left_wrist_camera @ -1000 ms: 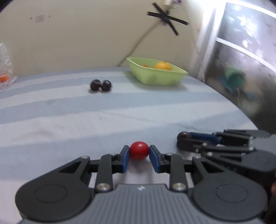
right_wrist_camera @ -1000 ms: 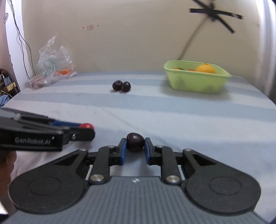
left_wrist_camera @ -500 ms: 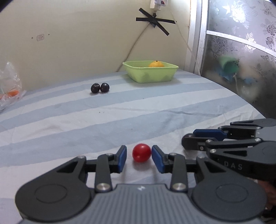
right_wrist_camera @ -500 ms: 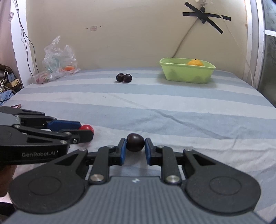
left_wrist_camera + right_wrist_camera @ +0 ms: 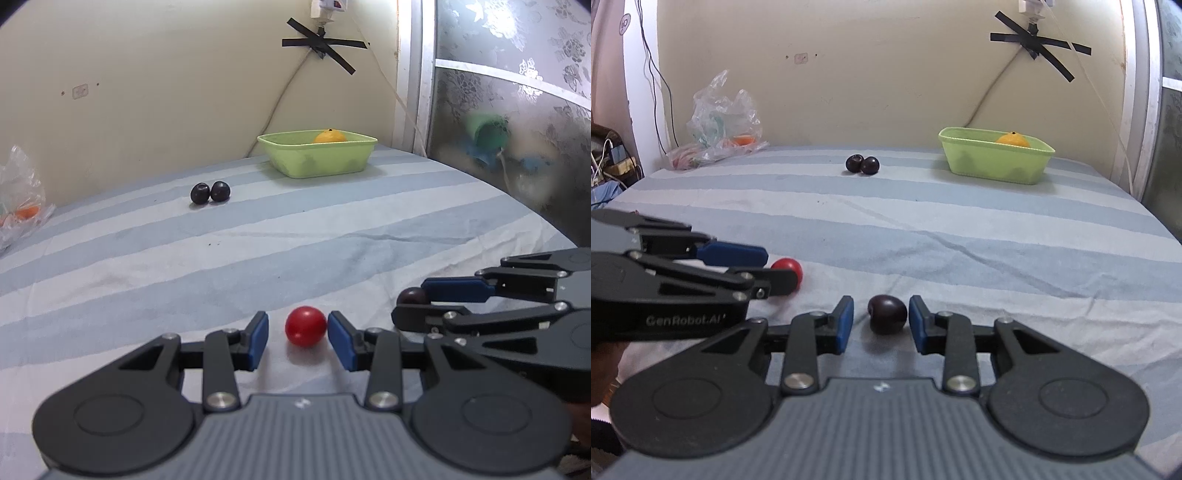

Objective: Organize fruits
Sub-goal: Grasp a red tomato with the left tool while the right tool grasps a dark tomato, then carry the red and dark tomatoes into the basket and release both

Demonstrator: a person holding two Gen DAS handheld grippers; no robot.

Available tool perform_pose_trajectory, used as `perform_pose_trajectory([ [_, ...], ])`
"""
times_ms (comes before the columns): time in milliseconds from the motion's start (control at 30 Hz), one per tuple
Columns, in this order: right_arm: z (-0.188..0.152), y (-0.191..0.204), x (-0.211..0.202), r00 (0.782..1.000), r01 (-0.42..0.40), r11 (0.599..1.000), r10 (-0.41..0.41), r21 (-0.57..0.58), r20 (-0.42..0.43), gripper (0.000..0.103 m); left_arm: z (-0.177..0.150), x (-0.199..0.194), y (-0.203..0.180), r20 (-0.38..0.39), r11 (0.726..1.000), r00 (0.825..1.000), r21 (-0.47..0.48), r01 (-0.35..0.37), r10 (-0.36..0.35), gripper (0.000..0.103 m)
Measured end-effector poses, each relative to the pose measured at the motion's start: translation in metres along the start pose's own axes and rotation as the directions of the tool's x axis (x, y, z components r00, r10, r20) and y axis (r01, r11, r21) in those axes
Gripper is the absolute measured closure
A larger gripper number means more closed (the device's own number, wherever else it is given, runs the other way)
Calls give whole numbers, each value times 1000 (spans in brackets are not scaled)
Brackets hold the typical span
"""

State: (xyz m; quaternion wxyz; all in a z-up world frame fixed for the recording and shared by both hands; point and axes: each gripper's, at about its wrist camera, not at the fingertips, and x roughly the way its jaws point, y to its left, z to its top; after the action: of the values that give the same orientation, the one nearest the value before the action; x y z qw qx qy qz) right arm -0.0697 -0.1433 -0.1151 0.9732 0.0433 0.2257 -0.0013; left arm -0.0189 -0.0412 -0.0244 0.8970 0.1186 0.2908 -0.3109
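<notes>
Home bedroom: bed with striped sheet (image 5: 960,229), cable taped to wall (image 5: 1039,48), plastic bag (image 5: 720,122), frosted floral glass door (image 5: 517,92).

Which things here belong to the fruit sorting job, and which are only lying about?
Part of the job:
- red fruit, lying between the open left gripper
- dark fruit, lying between the open right gripper
- two dark fruits farther back
- green tub with an orange fruit

Just lying about:
- plastic bag by the wall
- black tape cross
</notes>
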Motion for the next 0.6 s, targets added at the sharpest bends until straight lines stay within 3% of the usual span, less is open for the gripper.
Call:
perform_pose_trajectory([
  [233,-4,-6,1,1000,7,1000,-6,16,-11,68,-3,7,-4,-15,1000,1000,4,12,-12,77],
  [300,-5,-6,0,1000,10,1000,-10,8,-4,79,-3,7,-4,-14,1000,1000,-1,28,-28,77],
  [367,-4,-5,0,1000,-1,1000,1,3,3,79,0,7,-2,-15,999,999,-13,52,-52,77],
  [600,19,-28,14,999,-9,997,5,71,48,79,52,27,9,15,991,992,-36,129,-129,77],
])
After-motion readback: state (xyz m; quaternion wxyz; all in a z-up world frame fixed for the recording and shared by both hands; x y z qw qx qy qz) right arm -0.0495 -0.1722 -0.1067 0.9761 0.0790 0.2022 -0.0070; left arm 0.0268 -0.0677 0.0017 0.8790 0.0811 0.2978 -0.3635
